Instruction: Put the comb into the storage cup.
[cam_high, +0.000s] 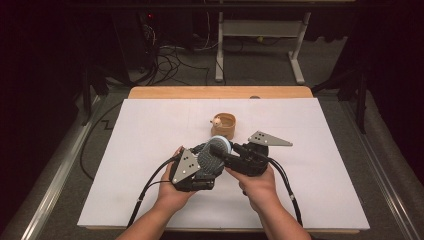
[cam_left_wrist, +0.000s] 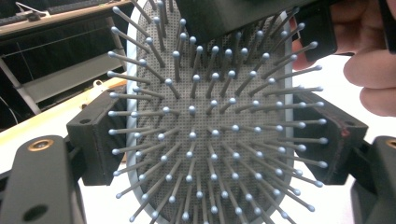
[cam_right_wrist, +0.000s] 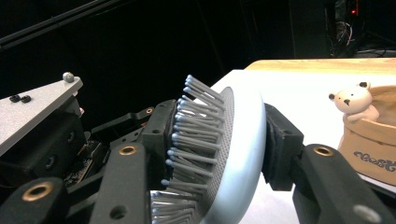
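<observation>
High view: both grippers meet at a hairbrush (cam_high: 215, 156); left gripper view: left gripper (cam_left_wrist: 219, 144) pinching the brush's edges; right gripper view: right gripper (cam_right_wrist: 219, 140) clamped across bristles and back, cup (cam_right_wrist: 373, 140) lettering illegible at right.

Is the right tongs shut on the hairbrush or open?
Shut on it: the right tongs press the hairbrush from both sides, one pad on bristles, one on its back.
</observation>
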